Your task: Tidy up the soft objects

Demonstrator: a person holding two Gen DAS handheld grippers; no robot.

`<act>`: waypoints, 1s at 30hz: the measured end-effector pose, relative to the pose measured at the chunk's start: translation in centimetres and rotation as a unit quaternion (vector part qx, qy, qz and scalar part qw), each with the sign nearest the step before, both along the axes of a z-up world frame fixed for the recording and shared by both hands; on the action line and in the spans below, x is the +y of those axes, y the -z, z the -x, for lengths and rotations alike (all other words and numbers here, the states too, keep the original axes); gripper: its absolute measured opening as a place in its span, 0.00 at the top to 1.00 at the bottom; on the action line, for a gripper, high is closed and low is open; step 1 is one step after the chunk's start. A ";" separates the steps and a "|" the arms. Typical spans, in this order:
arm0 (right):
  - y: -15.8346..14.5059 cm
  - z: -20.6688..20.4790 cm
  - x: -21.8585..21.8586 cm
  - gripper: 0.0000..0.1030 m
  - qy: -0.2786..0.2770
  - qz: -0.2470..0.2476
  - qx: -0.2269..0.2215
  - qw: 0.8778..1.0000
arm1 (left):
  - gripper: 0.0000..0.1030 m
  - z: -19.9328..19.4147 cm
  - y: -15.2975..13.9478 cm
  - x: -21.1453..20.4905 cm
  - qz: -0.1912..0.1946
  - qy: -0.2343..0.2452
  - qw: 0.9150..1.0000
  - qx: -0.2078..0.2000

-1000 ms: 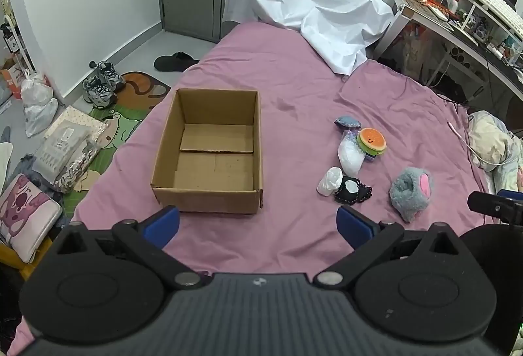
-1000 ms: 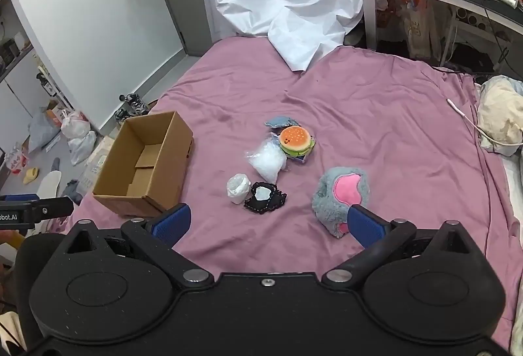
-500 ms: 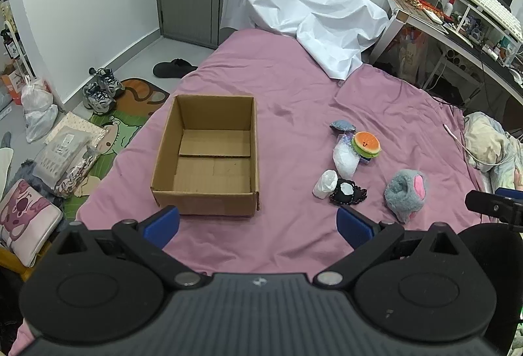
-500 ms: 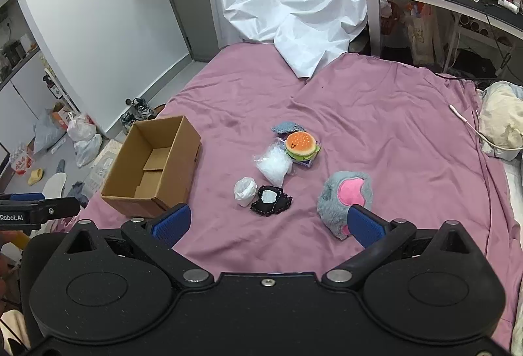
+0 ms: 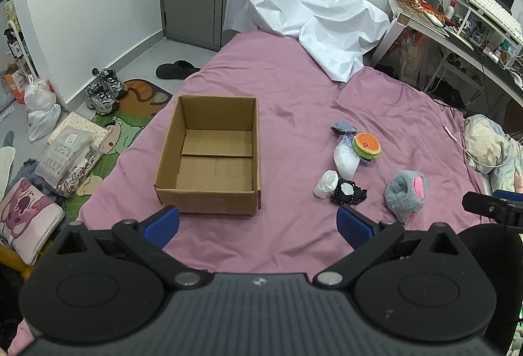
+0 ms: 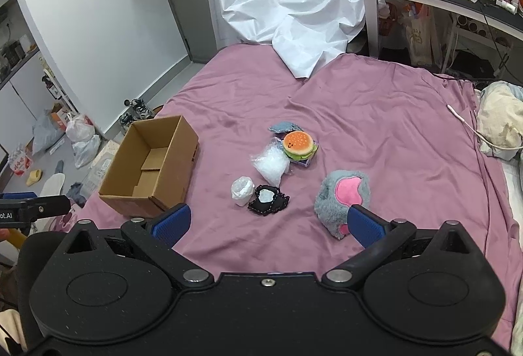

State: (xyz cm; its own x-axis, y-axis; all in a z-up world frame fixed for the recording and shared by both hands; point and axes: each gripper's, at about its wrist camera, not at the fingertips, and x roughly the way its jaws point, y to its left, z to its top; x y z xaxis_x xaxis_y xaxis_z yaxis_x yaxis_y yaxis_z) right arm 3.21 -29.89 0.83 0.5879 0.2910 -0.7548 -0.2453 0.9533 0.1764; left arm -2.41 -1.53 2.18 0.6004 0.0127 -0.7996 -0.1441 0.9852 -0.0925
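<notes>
An open, empty cardboard box (image 5: 209,156) (image 6: 153,166) sits on the pink bed sheet (image 5: 294,88). To its right lies a cluster of soft things: a hamburger plush (image 5: 367,144) (image 6: 298,143), a clear white bag (image 5: 345,158) (image 6: 271,164), a small white bundle (image 5: 326,183) (image 6: 242,190), a black lacy piece (image 5: 348,192) (image 6: 268,199) and a grey and pink fluffy toy (image 5: 407,194) (image 6: 343,192). My left gripper (image 5: 258,222) is open and empty, held above the bed's near edge. My right gripper (image 6: 268,222) is open and empty, near the fluffy toy.
A white sheet (image 5: 304,9) drapes over something at the bed's far end. A cluttered desk (image 5: 457,25) stands at the right. Shoes (image 5: 104,89), bags and a mat lie on the floor at the left. A pillow (image 6: 500,124) and a white cable (image 6: 464,120) lie at the bed's right.
Both grippers have drawn back and up a little from the bed, so the box and soft things look smaller and farther. Both stay open and empty.
</notes>
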 end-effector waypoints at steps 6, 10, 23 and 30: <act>0.1 0.1 -0.1 0.00 0.000 -0.001 0.000 1.000 | 0.01 0.0 0.0 -0.1 0.000 0.000 1.000 0.000; 0.0 0.1 -0.1 0.00 0.001 0.000 -0.001 1.000 | 0.01 0.0 -0.1 -0.1 -0.001 0.000 1.000 0.001; -0.2 0.1 -0.1 0.00 0.000 0.000 -0.005 1.000 | 0.01 0.0 -0.1 -0.1 0.000 0.000 1.000 -0.001; -0.2 0.3 -0.1 0.00 -0.001 0.001 -0.007 1.000 | 0.01 0.0 -0.2 0.0 -0.001 0.000 1.000 -0.001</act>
State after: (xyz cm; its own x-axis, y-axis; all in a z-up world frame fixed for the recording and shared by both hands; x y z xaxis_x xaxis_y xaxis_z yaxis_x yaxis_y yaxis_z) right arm 2.95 -29.97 1.07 0.5979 0.2911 -0.7468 -0.2492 0.9531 0.1720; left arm -2.39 -1.51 2.35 0.6019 0.0142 -0.7984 -0.1449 0.9852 -0.0917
